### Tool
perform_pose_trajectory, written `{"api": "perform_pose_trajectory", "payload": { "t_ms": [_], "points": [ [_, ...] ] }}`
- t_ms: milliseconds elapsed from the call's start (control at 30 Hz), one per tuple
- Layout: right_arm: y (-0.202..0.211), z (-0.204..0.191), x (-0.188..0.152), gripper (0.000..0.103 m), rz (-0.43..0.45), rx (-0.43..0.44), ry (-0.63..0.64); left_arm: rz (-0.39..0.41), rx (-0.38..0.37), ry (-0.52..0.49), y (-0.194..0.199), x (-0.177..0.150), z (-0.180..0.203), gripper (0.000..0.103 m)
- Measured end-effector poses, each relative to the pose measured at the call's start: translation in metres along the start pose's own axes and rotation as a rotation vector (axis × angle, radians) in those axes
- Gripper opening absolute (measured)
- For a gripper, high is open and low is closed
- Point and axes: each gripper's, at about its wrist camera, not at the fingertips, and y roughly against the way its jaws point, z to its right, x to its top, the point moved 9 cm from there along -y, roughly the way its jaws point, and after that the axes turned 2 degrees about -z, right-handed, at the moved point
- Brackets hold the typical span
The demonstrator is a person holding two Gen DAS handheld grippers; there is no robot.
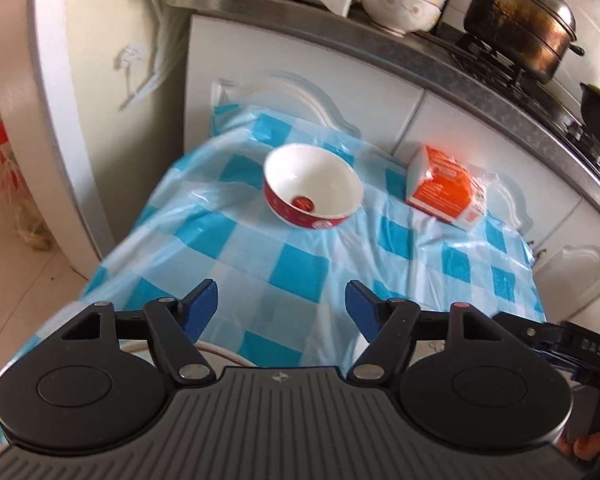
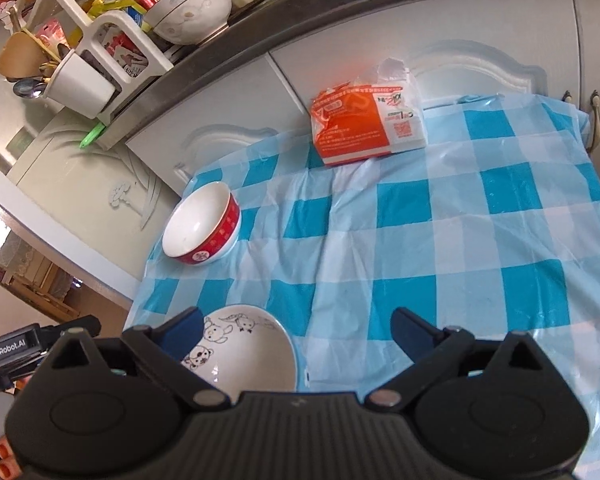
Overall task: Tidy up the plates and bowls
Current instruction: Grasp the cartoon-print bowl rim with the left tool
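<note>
The left gripper (image 1: 282, 308) hovered empty, jaws apart, short of the red bowl (image 1: 313, 185) on the checked table (image 1: 300, 276). Rightward, the right gripper (image 2: 298, 330), jaws also wide, stood over the cartoon bowl (image 2: 248, 354), apparently untouched. Nesting the bowls likely required gripping a rim first.

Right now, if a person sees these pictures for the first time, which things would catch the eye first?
The blue and white checked tablecloth fills both views. On it, the red bowl with a white inside stands near the far left corner, and an orange and white package lies at the far edge, against the white cabinets. Close under the open right gripper sits a white bowl with cartoon animals.
</note>
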Motion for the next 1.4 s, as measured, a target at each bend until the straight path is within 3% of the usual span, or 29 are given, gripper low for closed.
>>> {"api": "perform_pose_trajectory", "payload": {
  "t_ms": [133,233,600,700,1033,1300,1400],
  "points": [
    [-0.011,-0.003,-0.007,0.085,-0.042,0.014,-0.028,-0.053,-0.058,-0.049,-0.021,-0.016,0.021,0.065],
    [-0.015,-0.002,-0.013,0.080,-0.063,0.006,-0.051,-0.080,-0.084,-0.079,-0.032,-0.023,0.031,0.060],
    [-0.027,-0.001,-0.027,0.075,-0.097,-0.021,-0.053,-0.181,-0.113,-0.140,-0.060,-0.053,0.049,0.053],
    [-0.029,0.000,-0.029,0.074,-0.096,-0.031,-0.044,-0.190,-0.117,-0.144,-0.064,-0.057,0.050,0.049],
    [-0.036,0.000,-0.036,0.053,-0.111,-0.008,-0.074,-0.196,-0.112,-0.151,-0.071,-0.061,0.055,0.030],
    [-0.038,-0.009,-0.041,0.052,-0.112,0.023,-0.076,-0.188,-0.087,-0.132,-0.071,-0.059,0.049,0.009],
    [-0.039,-0.015,-0.043,0.052,-0.102,-0.014,-0.012,-0.182,-0.077,-0.131,-0.071,-0.059,0.049,0.005]
  ]
}}
